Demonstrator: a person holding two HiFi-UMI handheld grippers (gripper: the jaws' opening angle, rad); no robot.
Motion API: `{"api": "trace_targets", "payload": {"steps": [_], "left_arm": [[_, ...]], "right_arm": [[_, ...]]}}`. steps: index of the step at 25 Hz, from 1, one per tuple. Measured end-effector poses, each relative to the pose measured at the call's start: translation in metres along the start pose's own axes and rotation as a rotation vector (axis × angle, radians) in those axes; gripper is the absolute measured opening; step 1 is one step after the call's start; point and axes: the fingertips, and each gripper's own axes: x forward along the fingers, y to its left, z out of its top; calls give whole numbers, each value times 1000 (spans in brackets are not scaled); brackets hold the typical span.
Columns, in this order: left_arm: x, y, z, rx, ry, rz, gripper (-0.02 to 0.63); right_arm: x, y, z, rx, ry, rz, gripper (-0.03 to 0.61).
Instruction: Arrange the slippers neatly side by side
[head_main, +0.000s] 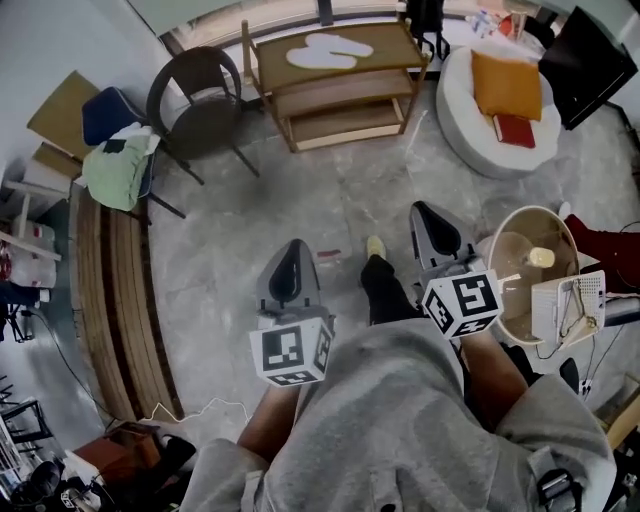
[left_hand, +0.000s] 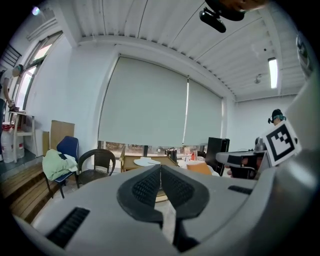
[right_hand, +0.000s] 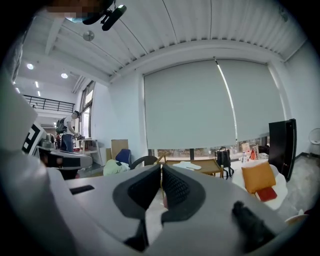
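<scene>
Two white slippers (head_main: 330, 51) lie on the top of a wooden shelf rack (head_main: 400, 45) at the far side of the room, overlapping a little. They show small in the left gripper view as slippers (left_hand: 146, 161) and in the right gripper view as slippers (right_hand: 187, 165). My left gripper (head_main: 293, 248) is held out over the floor, shut and empty, far short of the rack. My right gripper (head_main: 425, 210) is beside it, also shut with nothing between its pads. Both point toward the rack.
A dark wicker chair (head_main: 195, 95) stands left of the rack, a blue chair with green cloth (head_main: 118, 165) further left. A white round seat with an orange cushion (head_main: 507, 85) sits at the right. A small round table (head_main: 530, 270) is close to my right gripper. The person's foot (head_main: 376, 247) is on the marble floor.
</scene>
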Motion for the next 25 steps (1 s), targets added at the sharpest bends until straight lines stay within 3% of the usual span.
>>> {"api": "trace_targets", "payload": {"steps": [8, 25], "left_arm": [[107, -12, 23, 3, 18, 2, 15], [269, -11, 62, 4, 93, 57, 15]], "right_arm": [[74, -91, 11, 14, 38, -17, 25], [206, -202, 42, 67, 67, 13, 25]]}}
